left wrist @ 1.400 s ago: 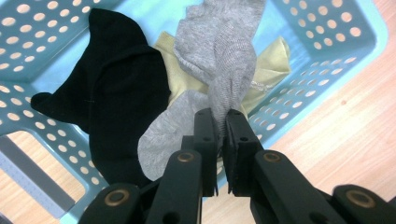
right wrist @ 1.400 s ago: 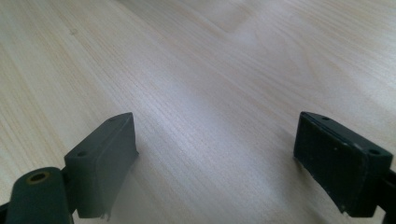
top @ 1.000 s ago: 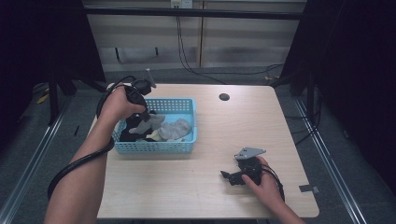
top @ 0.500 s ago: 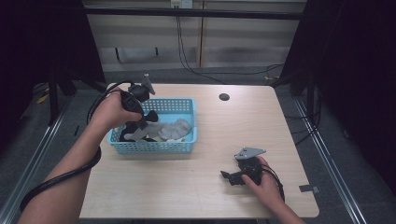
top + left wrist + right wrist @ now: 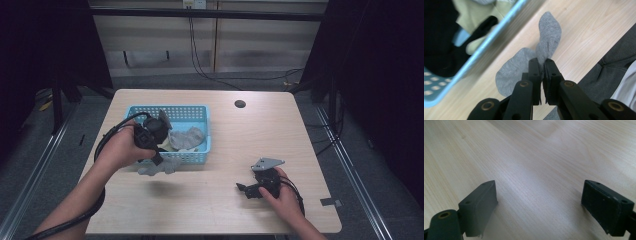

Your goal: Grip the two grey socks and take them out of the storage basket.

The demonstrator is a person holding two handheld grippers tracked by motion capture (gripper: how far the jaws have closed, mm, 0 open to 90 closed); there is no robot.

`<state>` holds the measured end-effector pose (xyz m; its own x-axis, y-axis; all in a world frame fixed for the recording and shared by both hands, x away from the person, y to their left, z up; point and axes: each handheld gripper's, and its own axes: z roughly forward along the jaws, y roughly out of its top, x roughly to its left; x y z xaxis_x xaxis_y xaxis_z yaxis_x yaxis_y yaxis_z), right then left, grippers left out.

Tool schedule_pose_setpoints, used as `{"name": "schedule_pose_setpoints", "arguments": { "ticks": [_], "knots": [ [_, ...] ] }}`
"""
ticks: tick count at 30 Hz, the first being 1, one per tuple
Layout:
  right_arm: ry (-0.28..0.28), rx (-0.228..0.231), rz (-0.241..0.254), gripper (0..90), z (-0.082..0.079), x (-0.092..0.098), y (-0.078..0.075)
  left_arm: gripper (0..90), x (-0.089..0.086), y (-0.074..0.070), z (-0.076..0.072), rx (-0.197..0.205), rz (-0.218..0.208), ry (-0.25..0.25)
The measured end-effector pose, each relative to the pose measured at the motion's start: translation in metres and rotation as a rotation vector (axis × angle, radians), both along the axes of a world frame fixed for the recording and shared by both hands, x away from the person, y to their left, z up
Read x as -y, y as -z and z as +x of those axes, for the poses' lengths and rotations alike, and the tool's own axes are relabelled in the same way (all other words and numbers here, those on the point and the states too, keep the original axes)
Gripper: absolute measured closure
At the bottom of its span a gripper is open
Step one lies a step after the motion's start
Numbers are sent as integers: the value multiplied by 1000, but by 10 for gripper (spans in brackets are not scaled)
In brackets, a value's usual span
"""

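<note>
Grey, black and pale-yellow cloth is held in the blue basket (image 5: 199,114); a grey sock (image 5: 544,47) is pinched by the left gripper (image 5: 541,65), hanging just outside the basket; the right gripper (image 5: 539,195) is spread wide over bare table (image 5: 536,157).

Grey sock (image 5: 541,47) — limp, pinched mid-length, dangling just outside blue basket (image 5: 197,112), above wooden table (image 5: 210,210)

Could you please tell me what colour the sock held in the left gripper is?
The sock is plain grey, clearest in the left gripper view.
</note>
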<state>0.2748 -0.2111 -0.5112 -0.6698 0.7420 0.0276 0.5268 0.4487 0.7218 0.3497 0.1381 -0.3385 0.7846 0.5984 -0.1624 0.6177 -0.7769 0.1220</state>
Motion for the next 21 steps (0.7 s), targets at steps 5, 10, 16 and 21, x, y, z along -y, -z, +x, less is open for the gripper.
{"name": "schedule_pose_setpoints", "arguments": {
  "ticks": [5, 10, 16, 21],
  "knots": [
    [0, 1, 0, 125, 0, 0, 0, 854, 0, 25, -2, -4, 7, -19],
    [0, -1, 0, 125, 0, 0, 0, 851, 3, 51, -1, -10, -4, -39],
    [-3, 0, -2, 125, 0, 0, 0, 784, 6, 59, 0, -1, -24, -31],
    [-1, -1, -2, 125, 0, 0, 0, 641, 8, 57, -2, 11, -49, -36]
  ]
}}
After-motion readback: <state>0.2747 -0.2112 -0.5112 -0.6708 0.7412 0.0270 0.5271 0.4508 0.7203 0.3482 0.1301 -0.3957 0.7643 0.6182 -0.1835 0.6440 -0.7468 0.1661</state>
